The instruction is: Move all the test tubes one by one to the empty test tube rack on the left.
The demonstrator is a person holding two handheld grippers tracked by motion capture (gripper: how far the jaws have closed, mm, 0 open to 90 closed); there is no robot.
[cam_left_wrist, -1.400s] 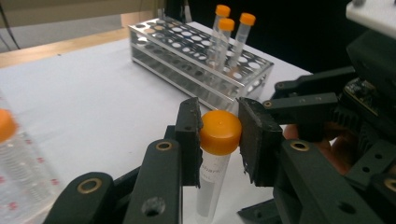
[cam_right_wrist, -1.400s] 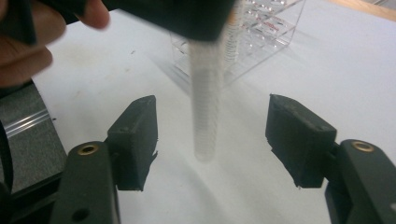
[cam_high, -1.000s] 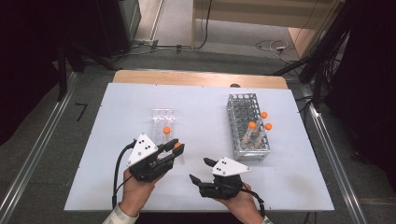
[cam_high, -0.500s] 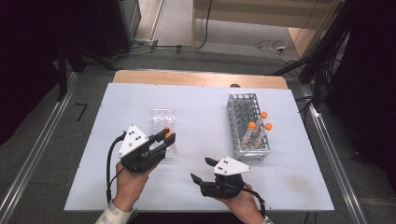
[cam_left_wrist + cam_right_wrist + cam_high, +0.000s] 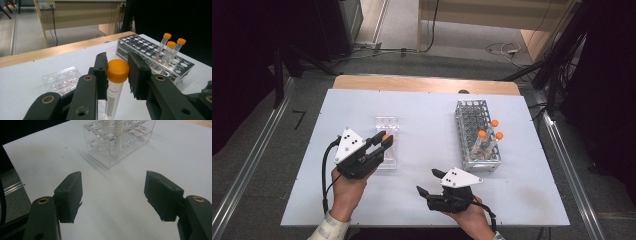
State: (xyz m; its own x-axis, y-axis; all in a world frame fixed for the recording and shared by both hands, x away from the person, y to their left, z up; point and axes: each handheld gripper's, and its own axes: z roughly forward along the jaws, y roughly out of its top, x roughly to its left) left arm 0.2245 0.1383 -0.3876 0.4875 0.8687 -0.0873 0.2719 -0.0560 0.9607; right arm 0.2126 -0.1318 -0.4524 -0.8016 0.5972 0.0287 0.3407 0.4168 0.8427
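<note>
Left gripper (image 5: 117, 75) has its two black jaws clamped on a clear plastic tube with an orange screw cap (image 5: 117, 71), squeezing right at the cap while the tube hangs upright between them. In the high view that gripper (image 5: 381, 142) sits at about 8 o'clock on the white table (image 5: 422, 115), with the tube over the clear acrylic rack (image 5: 386, 122) just past its tips at 12 o'clock. I can't tell if the tube's bottom is in a hole or above it.

Right gripper (image 5: 113, 195) is wide open with nothing between the jaws, resting near the table's 6 o'clock edge (image 5: 426, 186), pointing toward 9 o'clock.

The metal mesh tube rack (image 5: 472, 117) stands at 3 o'clock, well apart, holding three more orange-capped tubes (image 5: 482, 134).
</note>
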